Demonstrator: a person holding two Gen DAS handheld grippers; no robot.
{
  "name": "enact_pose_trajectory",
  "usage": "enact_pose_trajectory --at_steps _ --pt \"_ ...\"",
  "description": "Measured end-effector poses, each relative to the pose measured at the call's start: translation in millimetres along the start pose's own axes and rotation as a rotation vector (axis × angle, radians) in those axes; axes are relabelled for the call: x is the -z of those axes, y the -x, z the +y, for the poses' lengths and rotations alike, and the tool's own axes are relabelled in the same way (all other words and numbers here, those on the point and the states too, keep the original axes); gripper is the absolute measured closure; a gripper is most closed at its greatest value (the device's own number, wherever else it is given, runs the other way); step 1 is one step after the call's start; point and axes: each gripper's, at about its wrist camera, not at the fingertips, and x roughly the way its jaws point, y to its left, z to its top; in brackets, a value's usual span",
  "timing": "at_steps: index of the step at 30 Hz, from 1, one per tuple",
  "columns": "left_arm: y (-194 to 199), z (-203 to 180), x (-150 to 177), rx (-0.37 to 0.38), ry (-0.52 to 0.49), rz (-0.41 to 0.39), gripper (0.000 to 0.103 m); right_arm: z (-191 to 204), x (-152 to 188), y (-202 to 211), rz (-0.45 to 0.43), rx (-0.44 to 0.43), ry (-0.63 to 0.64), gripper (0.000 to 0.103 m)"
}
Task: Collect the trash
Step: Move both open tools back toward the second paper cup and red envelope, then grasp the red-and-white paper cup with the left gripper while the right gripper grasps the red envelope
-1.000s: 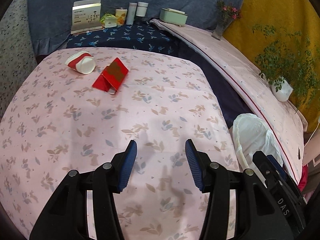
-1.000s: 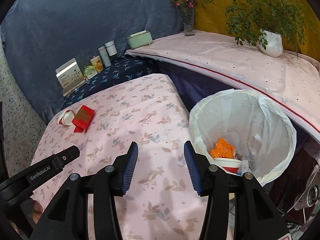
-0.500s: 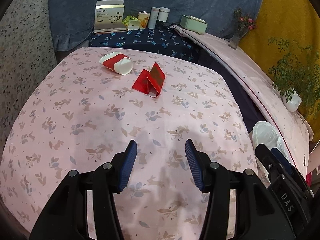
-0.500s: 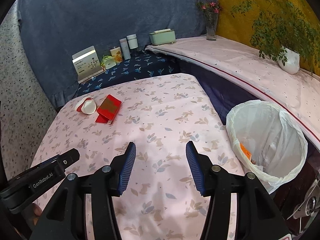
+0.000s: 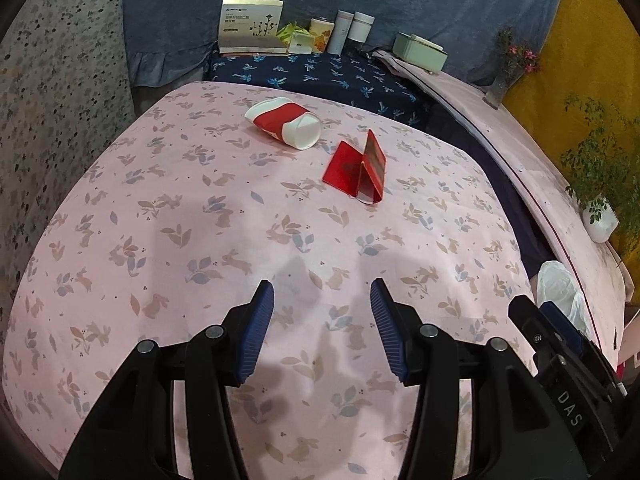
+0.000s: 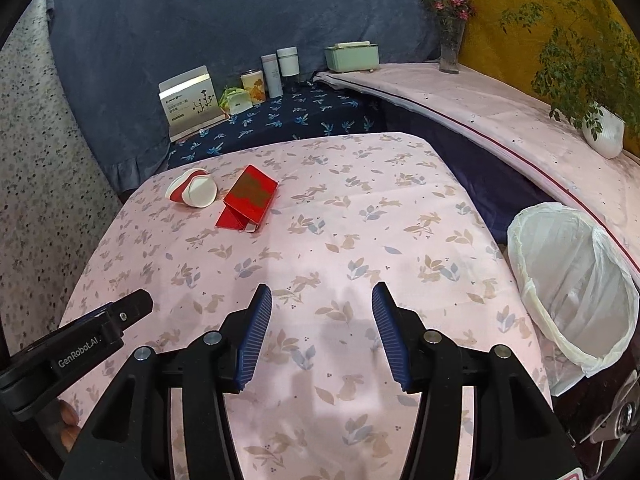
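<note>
The left gripper (image 5: 322, 300) hangs over the near part of the pink cloth (image 5: 200, 220), jaws apart with nothing between them; the right gripper (image 6: 322, 300) does the same, jaws apart and empty, pointed down at the cloth (image 6: 360, 208). A red-and-white cup (image 5: 286, 122) lies on its side at the cloth's far end; in the right view it shows at far left (image 6: 194, 191). A red folder (image 5: 356, 170), part unfolded with one flap standing up, sits just right of the cup and apart from it; from the right wrist it (image 6: 248, 200) looks nearly touching, though that view is too foreshortened to be sure. A bin (image 6: 572, 280) lined with a white bag stands off the cloth's right edge; in the left view only its bag (image 5: 560, 288) peeks past the other gripper's body. Beyond the cloth's far end a box (image 5: 250, 26) and jars stand on a dark blue cover.
</note>
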Motion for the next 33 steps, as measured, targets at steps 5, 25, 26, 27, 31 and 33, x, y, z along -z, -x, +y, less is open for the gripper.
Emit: enact_pose_trajectory --at_steps 5,25,26,27,31,33 --pt "-11.9 24.4 -15.4 -0.010 0.042 0.003 0.048 19.6 -6.9 -17.0 0.013 0.000 0.028 0.052" --pt "-79.5 60.9 -120.7 0.032 0.157 -0.018 0.023 77.3 -61.4 -125.1 0.064 -0.048 0.028 0.048" --pt "-84.7 61.4 -124.9 0.033 0.160 -0.016 0.021 79.1 -63.7 -130.1 0.068 -0.051 0.027 0.048" --pt "-90.8 60.8 -129.3 0.035 0.162 -0.011 0.020 81.2 -66.4 -135.6 0.070 -0.052 0.029 0.047" --pt "-117.1 57.1 -145.0 0.022 0.160 0.016 0.018 88.4 -76.2 -154.9 0.078 -0.060 0.033 0.047" --pt "-127.9 56.0 -151.5 0.021 0.166 0.027 0.018 90.6 -80.5 -162.9 0.079 -0.063 0.034 0.047"
